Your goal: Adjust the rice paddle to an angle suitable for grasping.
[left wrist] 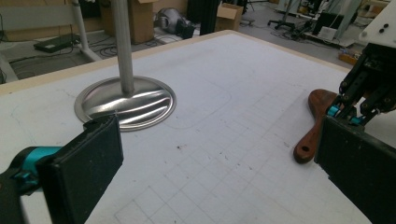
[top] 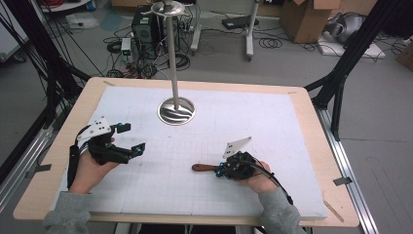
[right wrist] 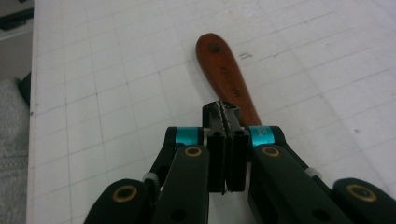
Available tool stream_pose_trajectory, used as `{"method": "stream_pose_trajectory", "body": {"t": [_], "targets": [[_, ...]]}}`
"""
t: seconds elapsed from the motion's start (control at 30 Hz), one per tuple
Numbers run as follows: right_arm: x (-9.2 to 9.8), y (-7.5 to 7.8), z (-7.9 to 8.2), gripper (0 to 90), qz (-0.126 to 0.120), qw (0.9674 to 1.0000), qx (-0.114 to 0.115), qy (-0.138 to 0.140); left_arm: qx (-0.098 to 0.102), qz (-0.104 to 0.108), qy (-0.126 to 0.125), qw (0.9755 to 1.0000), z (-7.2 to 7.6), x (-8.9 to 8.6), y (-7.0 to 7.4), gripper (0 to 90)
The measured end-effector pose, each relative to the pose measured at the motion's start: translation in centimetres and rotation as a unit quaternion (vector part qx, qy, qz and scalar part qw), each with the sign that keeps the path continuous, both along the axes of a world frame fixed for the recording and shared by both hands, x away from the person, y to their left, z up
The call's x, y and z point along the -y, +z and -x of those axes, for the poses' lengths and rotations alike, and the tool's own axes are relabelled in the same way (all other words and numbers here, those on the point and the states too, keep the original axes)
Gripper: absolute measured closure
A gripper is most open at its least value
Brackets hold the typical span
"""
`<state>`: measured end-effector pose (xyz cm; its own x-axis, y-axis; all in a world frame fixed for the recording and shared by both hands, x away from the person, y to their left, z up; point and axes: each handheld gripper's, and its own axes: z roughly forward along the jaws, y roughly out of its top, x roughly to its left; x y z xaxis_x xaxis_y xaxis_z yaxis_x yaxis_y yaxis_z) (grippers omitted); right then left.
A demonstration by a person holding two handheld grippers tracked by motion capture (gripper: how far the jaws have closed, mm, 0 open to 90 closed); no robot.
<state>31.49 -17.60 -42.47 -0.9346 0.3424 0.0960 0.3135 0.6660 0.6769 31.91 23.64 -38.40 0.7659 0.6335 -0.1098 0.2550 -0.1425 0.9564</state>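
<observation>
while pressed fully together, the right gripper (right wrist: 227, 116) jaws sat over the wooden handle (right wrist: 229, 74), pad to pad; whether any part was pinched could not be told. handle lay flat on the white gridded mat (top: 292, 126), reaching out ahead of the closed tips. well off to that gripper's far side, left gripper (top: 131, 139) rested on the mat, jaws spread wide, nothing between. beyond both stood a steel stand (top: 176, 111) with round base and upright pole.
</observation>
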Motion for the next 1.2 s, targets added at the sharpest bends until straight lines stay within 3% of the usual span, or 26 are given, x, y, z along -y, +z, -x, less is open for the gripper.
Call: {"method": "stream_pose_trajectory", "body": {"t": [0.3,1.2], "targets": [[-0.6,-0.7,-0.2,89.5,0.027,0.9996,-0.003,-0.002,-0.002,-0.004,-0.001,1.0,0.1,0.0,0.0,1.7],[-2.0,-0.8,-2.3,89.4,0.027,0.9994,-0.004,-0.022,-0.005,-0.008,0.028,0.9996,1.6,-2.1,-0.3,1.7]]}}
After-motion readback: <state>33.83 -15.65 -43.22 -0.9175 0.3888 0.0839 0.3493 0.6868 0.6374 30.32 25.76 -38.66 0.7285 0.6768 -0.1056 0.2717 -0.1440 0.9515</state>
